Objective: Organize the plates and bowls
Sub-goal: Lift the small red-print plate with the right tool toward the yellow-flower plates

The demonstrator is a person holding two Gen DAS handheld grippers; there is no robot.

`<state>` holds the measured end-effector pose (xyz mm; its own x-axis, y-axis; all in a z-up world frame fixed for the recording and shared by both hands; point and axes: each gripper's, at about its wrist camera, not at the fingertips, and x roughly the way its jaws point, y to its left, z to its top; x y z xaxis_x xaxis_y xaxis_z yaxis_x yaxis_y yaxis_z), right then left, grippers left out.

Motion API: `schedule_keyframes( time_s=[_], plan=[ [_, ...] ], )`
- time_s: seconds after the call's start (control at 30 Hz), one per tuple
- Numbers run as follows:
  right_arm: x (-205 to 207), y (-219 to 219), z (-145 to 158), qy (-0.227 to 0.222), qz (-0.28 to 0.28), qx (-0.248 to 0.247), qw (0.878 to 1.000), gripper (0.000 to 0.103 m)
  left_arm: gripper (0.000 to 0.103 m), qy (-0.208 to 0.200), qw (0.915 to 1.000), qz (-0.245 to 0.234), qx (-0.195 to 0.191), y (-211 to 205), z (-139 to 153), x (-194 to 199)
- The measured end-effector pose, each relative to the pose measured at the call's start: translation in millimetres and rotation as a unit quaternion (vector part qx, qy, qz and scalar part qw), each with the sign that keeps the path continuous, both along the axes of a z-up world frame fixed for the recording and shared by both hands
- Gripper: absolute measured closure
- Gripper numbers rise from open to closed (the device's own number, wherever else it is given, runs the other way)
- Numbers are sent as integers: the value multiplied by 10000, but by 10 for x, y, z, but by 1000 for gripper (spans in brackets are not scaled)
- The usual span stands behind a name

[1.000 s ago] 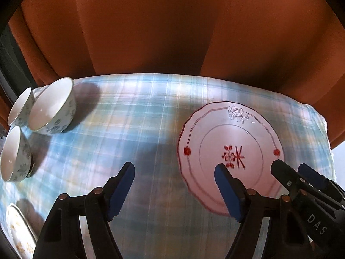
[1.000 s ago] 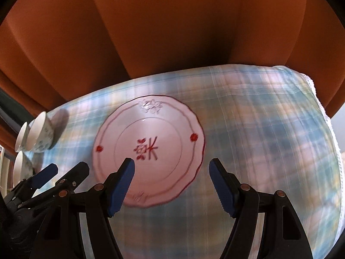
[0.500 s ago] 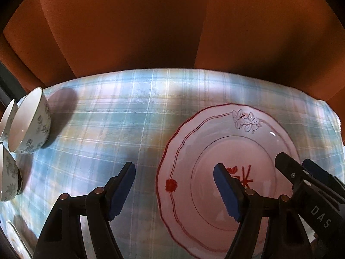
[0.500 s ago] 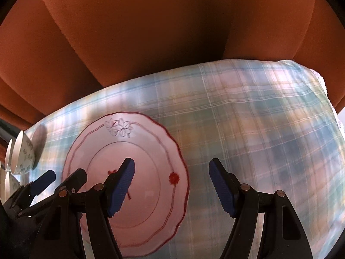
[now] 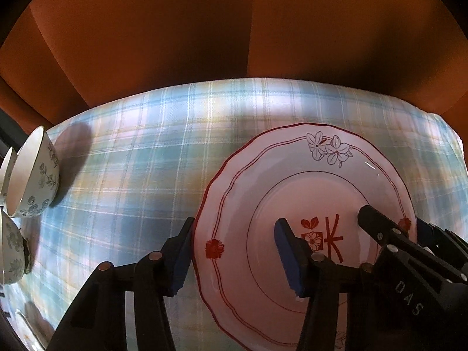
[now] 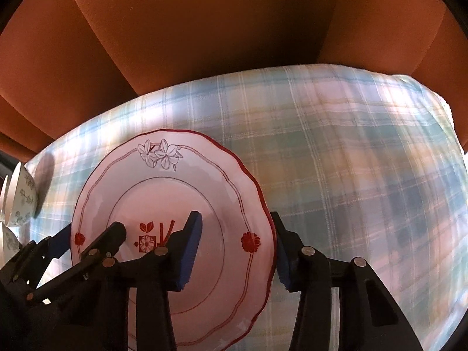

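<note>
A: Where is the plate?

B: The plate (image 5: 310, 175) lies flat on the tabletop (image 5: 131, 161), which is covered with a blue and green checked cloth. It is white with a wavy red rim, grey flowers at its far edge and a red mark in the middle. In the right wrist view the same plate (image 6: 204, 181) sits at the lower left.

A: And the left gripper?

B: The left gripper (image 5: 234, 257) straddles the plate's left edge: one blue pad is just outside the rim, the other is over the plate's middle. Its jaws have just been closing, with the rim between them. They stand partly open, and I cannot tell whether the pads press on the plate.

A: The right gripper?

B: The right gripper (image 6: 237, 251) does the same on the opposite edge, one pad over the middle, the other just outside the red rim. Its jaws have also just been closing around the rim, and again contact is not clear. Each gripper shows in the other's view, low at the side.

A: Anything else there?

B: Bowls (image 5: 32, 175) with a grey leaf pattern stand close together at the far left edge of the tabletop, well apart from the plate. An orange curtain (image 5: 204, 29) hangs behind.
</note>
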<state>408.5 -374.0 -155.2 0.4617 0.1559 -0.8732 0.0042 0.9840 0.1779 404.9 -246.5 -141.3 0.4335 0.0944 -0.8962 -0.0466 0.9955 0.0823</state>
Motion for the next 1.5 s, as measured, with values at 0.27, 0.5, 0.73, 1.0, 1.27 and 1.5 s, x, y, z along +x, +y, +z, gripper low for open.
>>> schedule_keyframes(
  time_s=[0.27,0.5,0.73,1.0,1.27,1.5],
  plan=[
    [-328,93,8,186,34,-104,9998,53,49,142,9999,-73,39,47,3,-285],
    [-720,245,22,334,93,-232,9991,53,49,185,9996,-195,96,139,57,-666],
    [-1161,267,61,447,143,-282,9985,53,49,333,9993,-122,90,270,87,-1178],
    [-1640,326,-6,654,222,-277,9972,53,49,450,9989,8,107,367,32,-1638],
    [-1772,331,-13,533,368,-281,9975,53,48,347,9990,34,288,345,23,-1793],
    [-1684,278,-9,378,317,-350,9982,53,41,314,9986,28,431,303,-2,-1784]
  ],
)
